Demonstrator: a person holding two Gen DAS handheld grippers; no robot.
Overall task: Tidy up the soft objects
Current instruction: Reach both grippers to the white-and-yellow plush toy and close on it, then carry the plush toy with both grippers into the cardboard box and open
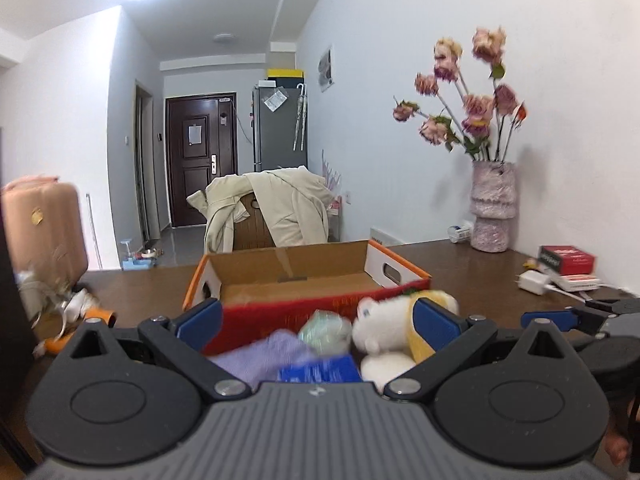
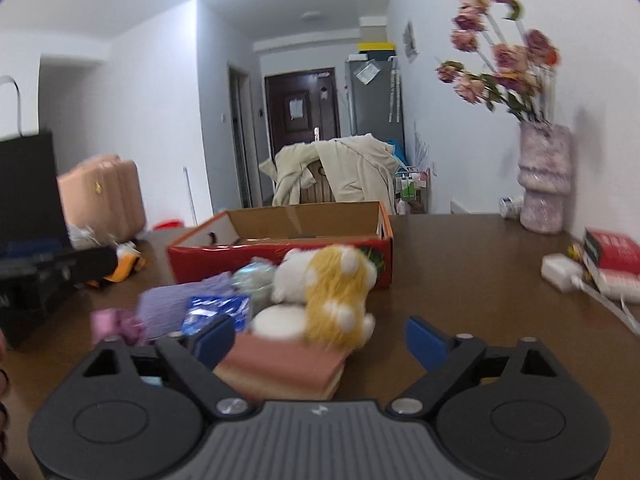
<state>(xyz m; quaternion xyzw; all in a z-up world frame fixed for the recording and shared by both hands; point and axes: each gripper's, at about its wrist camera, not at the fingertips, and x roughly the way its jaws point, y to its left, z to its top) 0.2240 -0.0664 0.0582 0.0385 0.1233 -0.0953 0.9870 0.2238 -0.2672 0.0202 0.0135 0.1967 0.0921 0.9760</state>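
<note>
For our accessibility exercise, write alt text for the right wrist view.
An open two-finger right gripper hovers over a brown wooden table, facing a yellow-and-white plush toy on folded pink cloth, before an open red cardboard box.

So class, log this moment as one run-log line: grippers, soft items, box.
left gripper: open | right gripper: open | plush toy: on table beside pile | cardboard box: nothing visible inside

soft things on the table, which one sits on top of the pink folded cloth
The yellow and white plush toy, sitting upright on the pink folded cloth. The purple cloth and the blue packet lie beside the stack, not on it.
</note>
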